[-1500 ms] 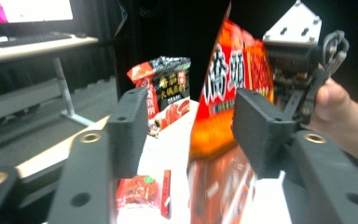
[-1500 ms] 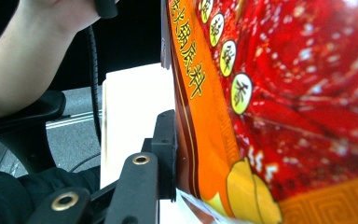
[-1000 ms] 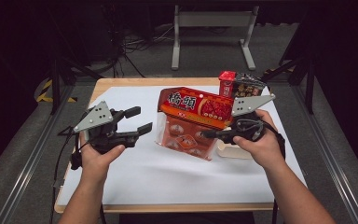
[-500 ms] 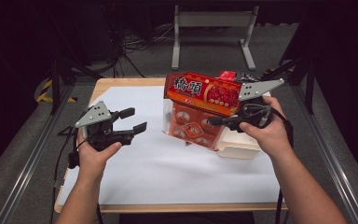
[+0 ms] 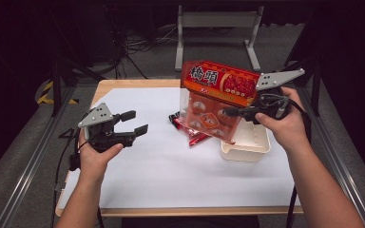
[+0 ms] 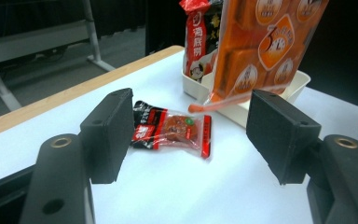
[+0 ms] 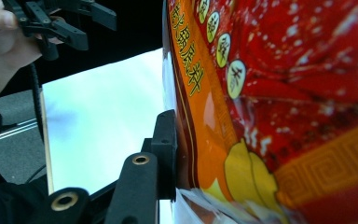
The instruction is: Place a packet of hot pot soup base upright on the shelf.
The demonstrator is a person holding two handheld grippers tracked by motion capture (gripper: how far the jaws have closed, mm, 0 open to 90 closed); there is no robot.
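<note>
Snack bag [image 5: 216, 102] first: we have it clamped in our right gripper [image 5: 240, 113], lifted clear of the table [image 5: 138, 223] and hanging tilted above the cream tray [image 5: 247, 153], its lower corner just over the tray's near rim. In the right gripper view one black jaw presses flat against the bag's orange edge; the other jaw is hidden behind the foil, so we judge the grip from the way the bag hangs free of any support. It is a big orange-and-red pack with individually wrapped pieces visible through its clear lower half.

Our left gripper [image 5: 132, 122] waits well to the left of the tray, above the white sheet [image 5: 161, 175], jaws apart with nothing between them. In the left gripper view those open jaws frame a small red-and-black snack packet [image 6: 172, 130] lying flat on the sheet just beside the tray, and a second red pouch [image 6: 196, 39] stands inside the tray at its far end.

We judge the step in hand to be carrying the large bag to the tray. Next we would need to lower it so its bottom edge clears the rim and settles beside the standing pouch without tipping it, then release. The loose packet beside the tray looks like the left gripper's next pick.
</note>
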